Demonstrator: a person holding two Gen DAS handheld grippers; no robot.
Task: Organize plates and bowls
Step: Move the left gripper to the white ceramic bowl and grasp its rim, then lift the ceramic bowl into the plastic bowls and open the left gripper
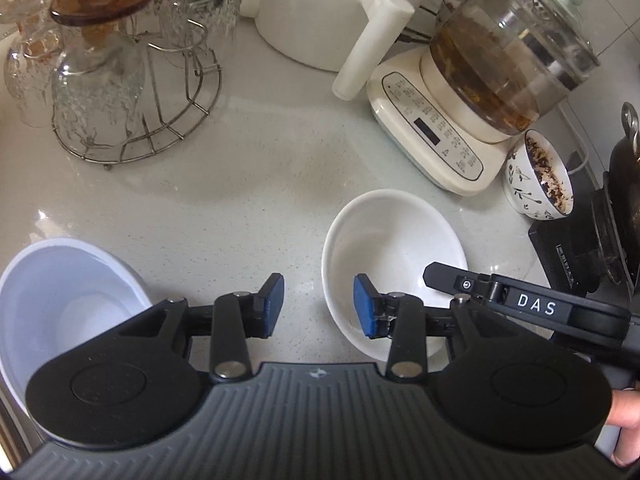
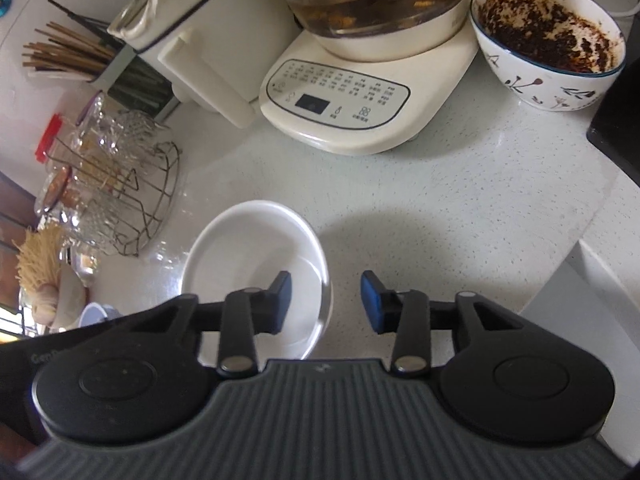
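A white bowl [image 1: 394, 246] stands empty on the pale speckled counter [image 1: 248, 184]; it also shows in the right wrist view [image 2: 252, 256]. My left gripper [image 1: 319, 306] is open, its right finger over the bowl's left rim, its left finger over bare counter. My right gripper [image 2: 326, 302] is open, straddling the bowl's right rim, its left finger inside the bowl. The right gripper's arm [image 1: 532, 304] reaches in from the right in the left wrist view. A second white bowl [image 1: 60, 300] sits at the lower left, partly hidden by my left gripper.
A cream kettle base [image 1: 436, 136] with a glass pot stands behind the bowl. A patterned bowl [image 2: 548, 44] with dark residue sits right of it. A wire rack of glasses [image 1: 120, 80] stands back left. A white appliance [image 1: 320, 8], chopsticks [image 2: 68, 52] and a black stove [image 1: 592, 236] ring the counter.
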